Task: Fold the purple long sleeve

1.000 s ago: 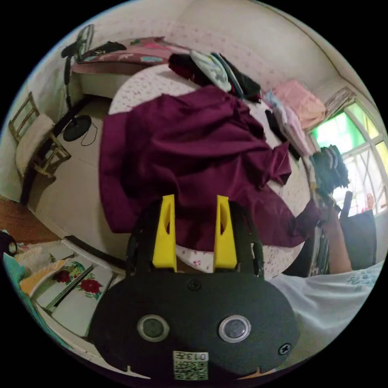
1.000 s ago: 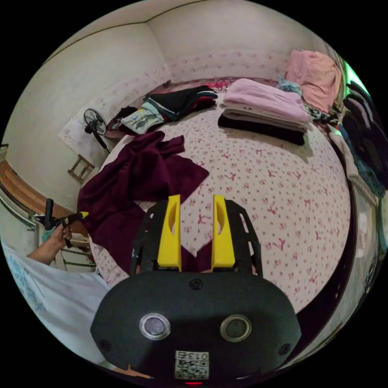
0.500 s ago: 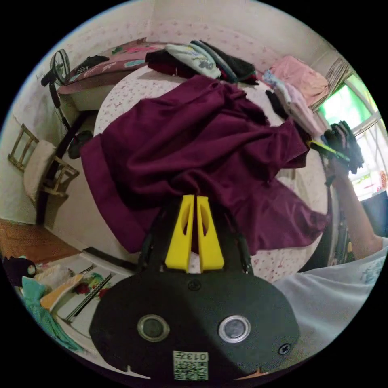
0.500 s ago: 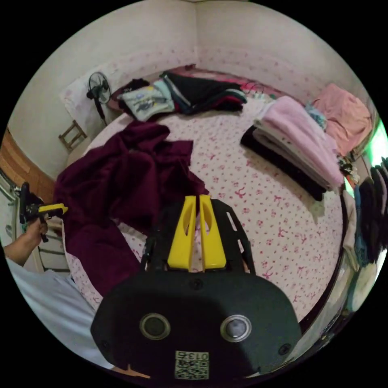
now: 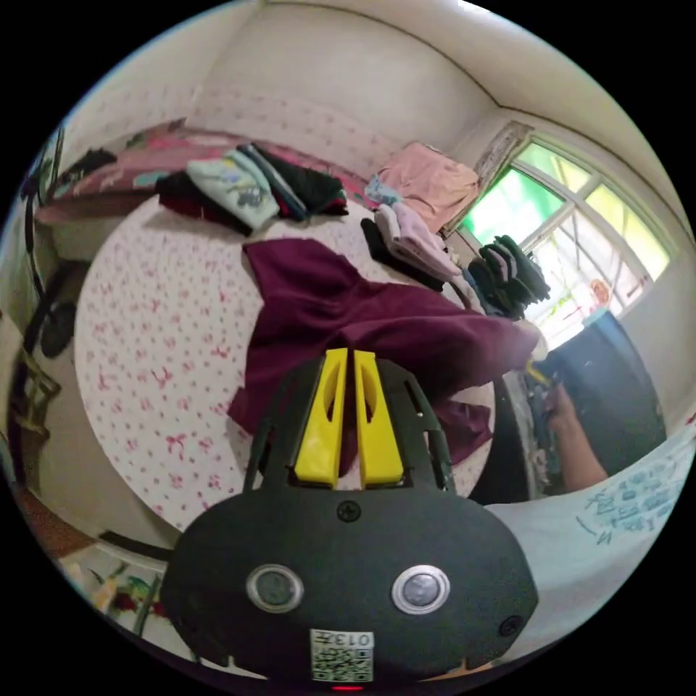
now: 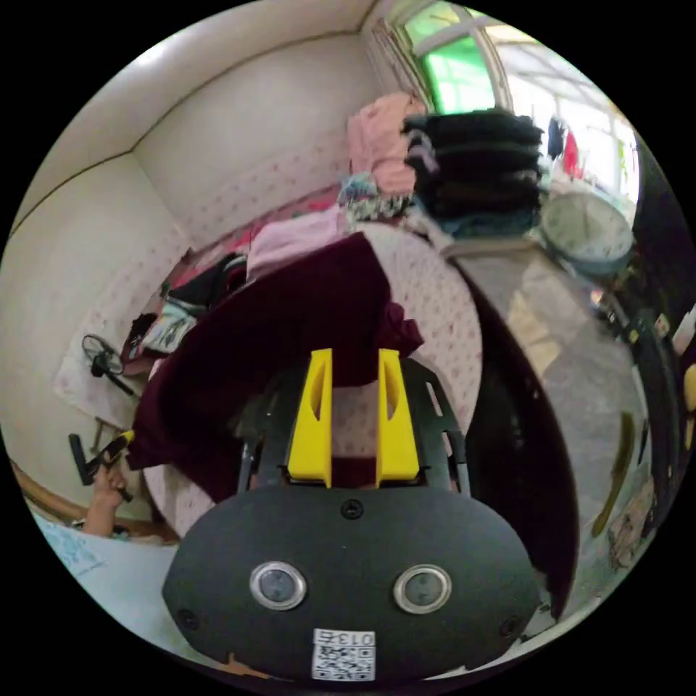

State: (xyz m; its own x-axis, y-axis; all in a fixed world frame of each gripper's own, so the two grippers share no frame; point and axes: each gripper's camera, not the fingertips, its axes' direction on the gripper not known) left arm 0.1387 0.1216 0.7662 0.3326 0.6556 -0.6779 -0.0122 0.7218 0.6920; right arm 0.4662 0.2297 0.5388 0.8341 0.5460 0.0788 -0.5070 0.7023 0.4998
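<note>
Because the purple long sleeve (image 5: 362,319) is a thin, limp knit, it will sag and drape wherever you do not support it, so treat it as light, soft and quick to slide out of a shallow grip. It lies partly on the bed (image 5: 145,319), over the near edge closest to you, with one end trailing toward the middle of the bed and a stretch between your two tools hanging up off the sheet. Your left gripper (image 5: 346,420) has its yellow jaws pressed nearly together with purple cloth running down between them, so it looks pinched on the garment, though the contact itself is hard to make out. Your right gripper (image 6: 353,424) has its jaws standing apart with a gap between them; cloth shows low in that gap, but I cannot tell whether the jaws bear on it. Seen from the left gripper view, that tool sits at the garment's far corner beside the bed's edge. Take hold at a hem or seam, where the doubled fabric gives the jaws something to bite, and keep the two holds spread so the cloth stays taut rather than bunching.
</note>
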